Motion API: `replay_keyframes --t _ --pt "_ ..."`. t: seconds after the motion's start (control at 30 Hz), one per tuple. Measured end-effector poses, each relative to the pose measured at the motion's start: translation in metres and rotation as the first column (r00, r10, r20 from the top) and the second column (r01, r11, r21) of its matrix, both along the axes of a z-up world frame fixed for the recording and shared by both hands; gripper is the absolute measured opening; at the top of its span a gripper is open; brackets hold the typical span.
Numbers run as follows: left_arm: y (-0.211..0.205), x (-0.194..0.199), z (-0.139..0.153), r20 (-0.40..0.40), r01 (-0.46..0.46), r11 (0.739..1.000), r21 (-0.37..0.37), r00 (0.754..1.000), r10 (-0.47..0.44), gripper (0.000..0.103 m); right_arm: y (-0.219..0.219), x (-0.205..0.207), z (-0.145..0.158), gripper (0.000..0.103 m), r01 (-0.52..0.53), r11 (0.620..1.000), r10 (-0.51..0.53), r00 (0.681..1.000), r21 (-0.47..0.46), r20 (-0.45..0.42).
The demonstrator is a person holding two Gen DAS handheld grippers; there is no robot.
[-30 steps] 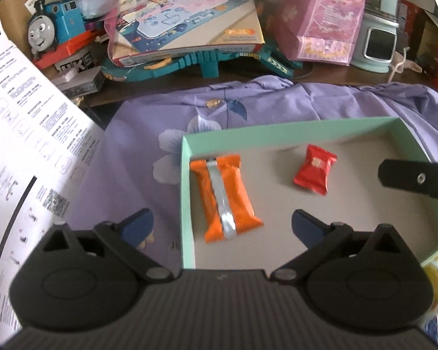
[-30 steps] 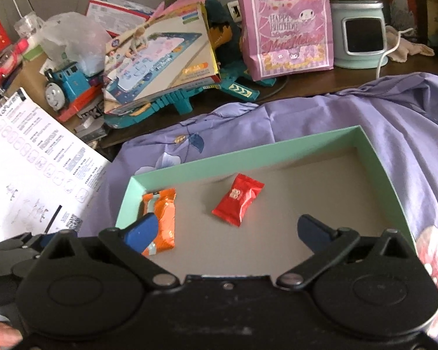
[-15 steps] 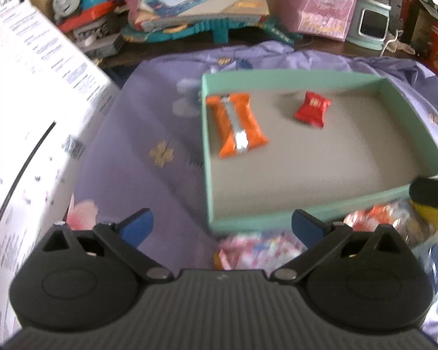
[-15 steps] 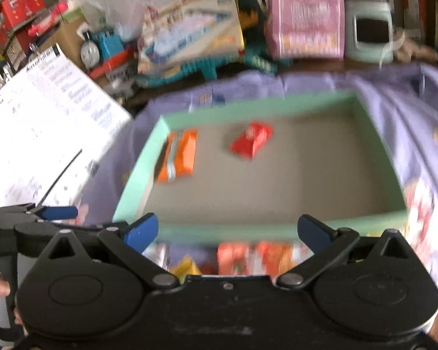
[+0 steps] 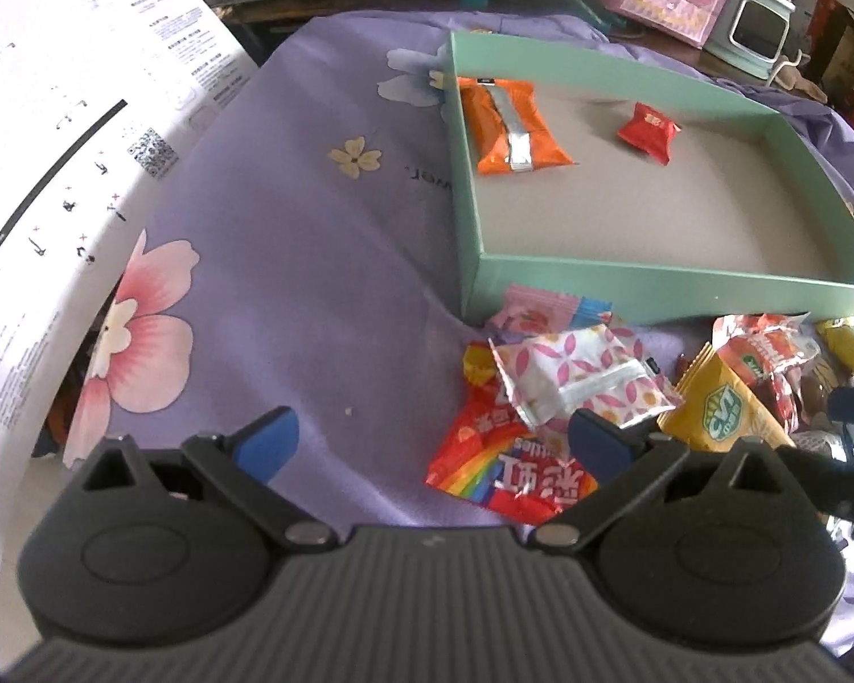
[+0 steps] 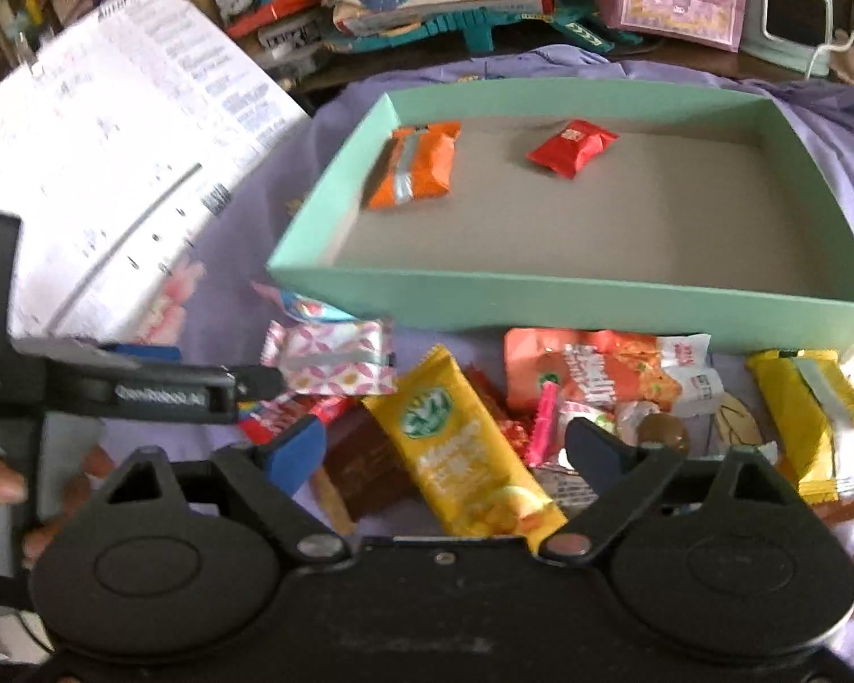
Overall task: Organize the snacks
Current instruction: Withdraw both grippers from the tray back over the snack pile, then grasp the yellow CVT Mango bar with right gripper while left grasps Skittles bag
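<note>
1. Left gripper, lower centre of the left wrist view: jaws spread wide, nothing between the blue pads, only purple flowered cloth beneath the gap.
2. Right pad of that gripper just above the edge of a red rainbow-striped packet, no contact visible.
3. Right gripper, lower centre of the right wrist view: jaws wide but closing, a yellow packet lying in the gap, pads not pressing on it.
4. Mint-green box in the upper middle of both views, set on the cloth, floor grey.
5. Inside the box, upper left: an orange packet with a silver seam; to its right, well apart, a small red sweet.
6. In front of the near wall of the box, lower right of the left wrist view: a loose heap of snacks, among them a white packet with pink petals (partly over the rainbow one) and a pink-and-blue wrapper touching the wall.
7. Second yellow packet with a silver seam at the right edge of the right wrist view.
8. White printed sheet along the left side; toys and boxes across the top, blurred.
</note>
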State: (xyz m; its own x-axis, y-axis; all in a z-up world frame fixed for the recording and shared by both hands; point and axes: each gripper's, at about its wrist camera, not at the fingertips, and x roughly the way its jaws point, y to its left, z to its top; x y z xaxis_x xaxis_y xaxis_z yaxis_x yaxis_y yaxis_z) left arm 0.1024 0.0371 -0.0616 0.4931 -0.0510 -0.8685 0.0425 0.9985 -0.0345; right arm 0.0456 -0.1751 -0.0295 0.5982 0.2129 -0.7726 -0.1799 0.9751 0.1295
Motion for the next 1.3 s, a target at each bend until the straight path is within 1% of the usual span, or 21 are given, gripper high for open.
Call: replay_keyframes --t 0.13,0.17,0.2,0.23,0.33,0.37,0.43,0.5,0.53,0.57,0.6,0.63,0.67,0.73,0.83,0.93,1.03,1.1,1.2,1.3 --pt "-0.005 -0.006 -0.001 0.005 0.051 0.999 -0.006 0.999 -0.051 0.103 0.000 0.003 -0.011 0.081 0.002 1.000 -0.003 1.000 -0.029 -0.028" --pt "-0.008 -0.008 -0.002 0.004 0.071 0.997 -0.010 0.997 -0.071 0.103 0.000 0.003 -0.014 0.074 0.005 0.999 -0.006 0.999 -0.037 -0.036" --pt "-0.010 -0.011 -0.003 0.005 0.088 0.996 -0.010 0.996 -0.088 0.103 -0.001 0.003 -0.017 0.070 0.005 0.999 -0.007 0.999 -0.038 -0.046" --pt "-0.013 -0.013 -0.005 0.005 0.104 0.995 -0.005 0.995 -0.104 0.103 -0.001 0.003 -0.019 0.060 0.004 0.999 -0.006 0.998 -0.038 -0.056" --pt "-0.022 -0.015 -0.012 0.000 0.129 0.991 0.020 0.992 -0.129 0.103 0.001 -0.003 -0.023 0.047 -0.001 0.997 -0.002 0.999 -0.073 -0.039" --pt "-0.024 -0.014 -0.015 0.000 0.129 0.991 0.025 0.992 -0.129 0.103 0.002 -0.004 -0.023 0.045 0.001 0.996 -0.004 0.999 -0.084 -0.034" --pt "-0.026 -0.011 -0.017 0.002 0.121 0.992 0.020 0.993 -0.121 0.103 0.002 -0.005 -0.022 0.044 0.008 0.996 -0.011 0.999 -0.084 -0.034" --pt "-0.027 -0.007 -0.018 0.010 0.112 0.994 0.008 0.994 -0.112 0.096 0.001 -0.005 -0.021 0.044 0.012 0.997 -0.015 0.999 -0.079 -0.039" --pt "-0.027 -0.006 -0.018 0.013 0.113 0.994 -0.002 0.994 -0.113 0.088 0.002 -0.005 -0.021 0.044 0.010 0.996 -0.014 0.999 -0.083 -0.039" --pt "-0.028 -0.005 -0.019 0.011 0.125 0.992 -0.024 0.992 -0.125 0.075 0.003 -0.004 -0.021 0.044 0.007 0.996 -0.010 0.999 -0.090 -0.040" --pt "-0.028 -0.005 -0.019 0.008 0.139 0.989 -0.044 0.990 -0.138 0.073 0.004 -0.002 -0.022 0.045 -0.001 0.996 -0.003 0.999 -0.094 -0.042" --pt "-0.029 -0.007 -0.019 0.013 0.142 0.989 -0.038 0.990 -0.141 0.072 0.005 0.001 -0.022 0.048 -0.007 0.996 0.003 0.999 -0.093 -0.044" --pt "-0.030 -0.008 -0.019 0.021 0.152 0.988 -0.026 0.988 -0.151 0.072 0.005 0.003 -0.022 0.053 -0.011 0.996 0.007 0.999 -0.088 -0.046" --pt "-0.028 -0.013 -0.019 0.019 0.157 0.987 -0.027 0.987 -0.157 0.072 0.006 0.007 -0.024 0.058 -0.021 0.997 0.017 0.998 -0.078 -0.053" --pt "-0.017 -0.020 -0.019 0.002 0.142 0.988 -0.056 0.990 -0.142 0.071 0.014 0.004 -0.019 0.058 -0.037 0.994 0.034 0.999 -0.099 -0.029" --pt "-0.003 -0.030 -0.018 -0.013 0.115 0.990 -0.076 0.993 -0.116 0.071 0.016 0.002 -0.014 0.059 -0.054 0.995 0.054 0.999 -0.087 -0.002" --pt "0.008 -0.040 -0.018 -0.024 0.102 0.991 -0.089 0.994 -0.105 0.072 0.018 0.005 -0.019 0.062 -0.069 0.993 0.068 0.998 -0.093 -0.017" --pt "0.012 -0.045 -0.018 -0.027 0.095 0.992 -0.085 0.995 -0.098 0.072 0.018 0.008 -0.025 0.062 -0.067 0.993 0.065 0.998 -0.102 -0.023" --pt "0.017 -0.049 -0.019 -0.034 0.083 0.993 -0.081 0.996 -0.086 0.075 0.013 0.011 -0.035 0.062 -0.049 0.996 0.045 0.998 -0.079 -0.053" --pt "0.014 -0.049 -0.022 -0.042 0.078 0.996 -0.052 0.996 -0.080 0.081 0.020 0.005 -0.033 0.062 -0.070 0.992 0.066 0.997 -0.105 -0.047"
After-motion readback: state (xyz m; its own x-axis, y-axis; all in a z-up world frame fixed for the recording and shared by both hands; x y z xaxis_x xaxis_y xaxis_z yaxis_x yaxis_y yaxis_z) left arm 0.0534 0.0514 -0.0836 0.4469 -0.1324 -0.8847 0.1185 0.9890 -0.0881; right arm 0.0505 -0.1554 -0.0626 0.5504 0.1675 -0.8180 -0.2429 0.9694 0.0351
